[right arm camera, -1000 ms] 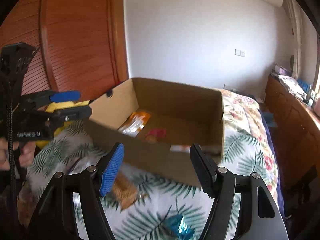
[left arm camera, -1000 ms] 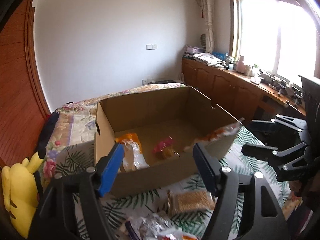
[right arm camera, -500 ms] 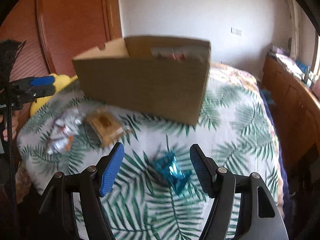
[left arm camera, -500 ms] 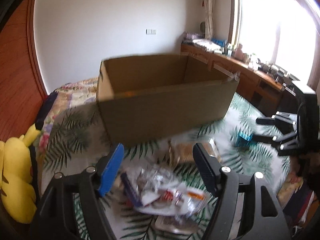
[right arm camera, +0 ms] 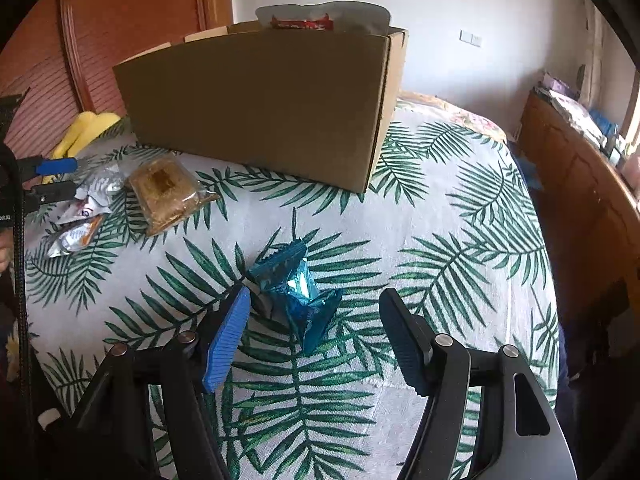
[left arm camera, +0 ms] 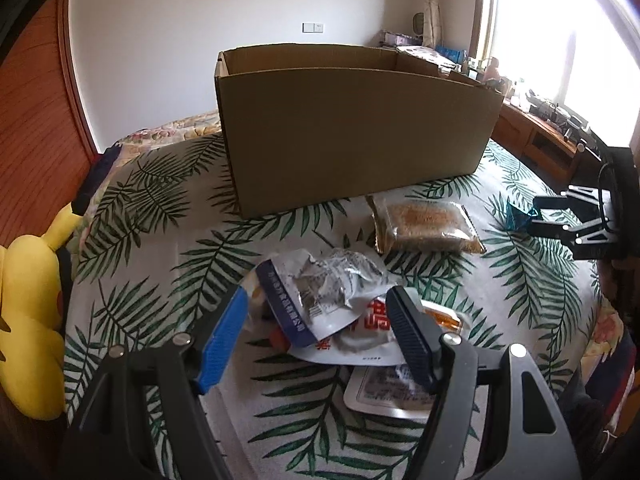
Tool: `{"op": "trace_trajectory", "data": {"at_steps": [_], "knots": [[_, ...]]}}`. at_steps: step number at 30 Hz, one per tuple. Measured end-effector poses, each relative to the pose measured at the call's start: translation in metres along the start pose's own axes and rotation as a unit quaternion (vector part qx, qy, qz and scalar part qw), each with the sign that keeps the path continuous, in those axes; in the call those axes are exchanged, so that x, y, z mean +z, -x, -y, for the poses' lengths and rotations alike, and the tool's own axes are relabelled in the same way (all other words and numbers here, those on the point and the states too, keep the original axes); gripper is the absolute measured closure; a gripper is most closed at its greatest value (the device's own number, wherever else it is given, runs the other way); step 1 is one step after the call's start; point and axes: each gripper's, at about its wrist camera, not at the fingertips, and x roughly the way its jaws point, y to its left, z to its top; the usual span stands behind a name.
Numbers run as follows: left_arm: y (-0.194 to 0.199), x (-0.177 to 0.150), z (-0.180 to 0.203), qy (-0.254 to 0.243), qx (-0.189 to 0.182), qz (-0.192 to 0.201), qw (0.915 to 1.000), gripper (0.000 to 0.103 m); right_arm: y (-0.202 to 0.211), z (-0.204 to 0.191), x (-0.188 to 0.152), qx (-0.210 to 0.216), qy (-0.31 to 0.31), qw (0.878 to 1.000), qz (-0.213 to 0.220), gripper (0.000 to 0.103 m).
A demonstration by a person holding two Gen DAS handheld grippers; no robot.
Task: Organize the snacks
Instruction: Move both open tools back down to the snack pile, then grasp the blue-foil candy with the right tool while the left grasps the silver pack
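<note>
Two grippers hang wide open over the leaf-print bedspread [right arm camera: 440, 216], the left gripper [left arm camera: 316, 320] above a pile of crumpled snack packets [left arm camera: 332, 284] and the right gripper [right arm camera: 314, 320] above a blue foil packet [right arm camera: 296, 292], with the cardboard box [left arm camera: 352, 136] standing behind them and a bag of crackers [left arm camera: 424, 226] just before it.

A bed [left arm camera: 168, 216] was covered by a white spread printed with green palm fronds [right arm camera: 460, 240], with a floral quilt [left arm camera: 180, 128] showing at its far end. A yellow plush toy [left arm camera: 28, 312] lay at the bed's edge beside reddish wood panelling [left arm camera: 32, 120]. A white wall [left arm camera: 200, 40] carried a small switch plate [left arm camera: 313, 27]. A low wooden cabinet [right arm camera: 576, 184] ran along the window [left arm camera: 560, 40], its top cluttered with small items too blurred to identify.
</note>
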Motion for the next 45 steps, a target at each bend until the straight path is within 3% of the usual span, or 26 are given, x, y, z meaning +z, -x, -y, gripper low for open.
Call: {"op": "trace_trajectory", "data": {"at_steps": [3, 10, 19, 27, 33, 40, 45], "knots": [[-0.001, -0.001, -0.001, -0.002, 0.0, -0.003, 1.0, 0.031, -0.003, -0.003, 0.004, 0.0, 0.009, 1.0, -0.005, 0.037], [-0.009, 0.008, 0.002, -0.027, -0.003, -0.02, 0.9994, 0.031, -0.014, -0.011, 0.005, 0.018, 0.036, 0.999, -0.037, 0.064], [-0.028, 0.025, 0.01, -0.097, -0.01, -0.051, 0.9939, 0.031, -0.014, -0.007, -0.001, 0.026, 0.012, 0.999, -0.019, 0.065], [-0.051, 0.04, 0.025, -0.155, -0.027, -0.106, 0.9818, 0.031, -0.013, -0.008, -0.002, 0.02, 0.01, 1.0, -0.005, 0.064], [-0.064, 0.051, 0.025, -0.145, -0.048, -0.139, 0.9785, 0.029, -0.013, -0.008, -0.003, 0.02, 0.01, 1.0, -0.004, 0.064], [-0.066, 0.055, 0.026, -0.147, -0.047, -0.16, 0.9751, 0.029, -0.013, -0.008, -0.003, 0.019, 0.01, 1.0, -0.005, 0.064], [-0.062, 0.054, 0.029, -0.15, -0.05, -0.172, 0.9724, 0.041, -0.013, -0.008, -0.003, 0.019, 0.01, 1.0, -0.004, 0.064]]}}
